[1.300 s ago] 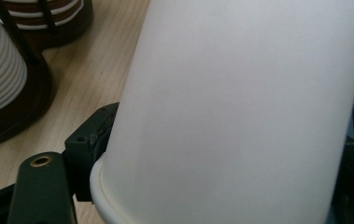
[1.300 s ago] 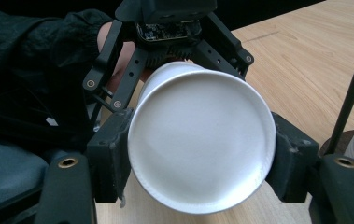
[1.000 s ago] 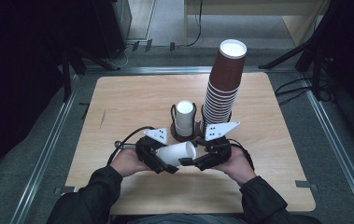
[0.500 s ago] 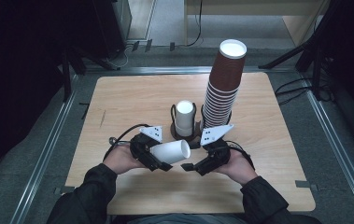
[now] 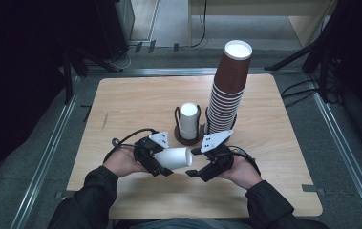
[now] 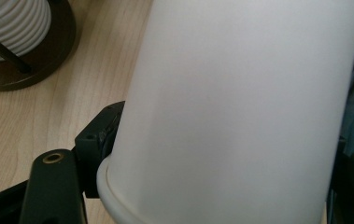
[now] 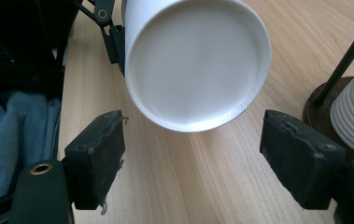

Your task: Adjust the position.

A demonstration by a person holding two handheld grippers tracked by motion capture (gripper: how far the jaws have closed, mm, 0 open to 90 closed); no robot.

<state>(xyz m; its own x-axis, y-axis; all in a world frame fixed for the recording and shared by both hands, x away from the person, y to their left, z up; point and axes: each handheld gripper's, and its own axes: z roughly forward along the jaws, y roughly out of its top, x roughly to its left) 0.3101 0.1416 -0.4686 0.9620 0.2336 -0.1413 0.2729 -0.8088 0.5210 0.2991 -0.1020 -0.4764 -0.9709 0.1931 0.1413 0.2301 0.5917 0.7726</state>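
Cup weight: judged very light, a single white paper cup (image 5: 174,158); little inertia, easily knocked or flicked out of a loose hold.
Cup stiffness: thin wall, likely to dent or go oval under a hard squeeze; rolled rim and base ring judged the stiffest parts.
Cup surface: smooth and matte, probably a bit slippery against rubber pads.
Where to take hold: across the wall close to the base ring or just under the rim, pads on opposite sides, light pressure only.
Cup look: plain white, tapered, no print; flat recessed bottom (image 7: 195,63) facing the right gripper view.
Cup position: lying on its side, held above the desk (image 5: 135,102) near its front edge, between the two hands, base pointing toward the right one.
Left hand-held gripper (image 5: 155,161): clamped on the cup at the rim end, jaws against the wall just above the rolled rim.
Right hand-held gripper (image 5: 198,168): jaws spread wide, pads (image 7: 95,154) on either side of the cup's base, not touching it.
Nearby: wooden holder with a stack of white cups (image 5: 188,121), tall stack of brown cups (image 5: 227,90) just beside it.
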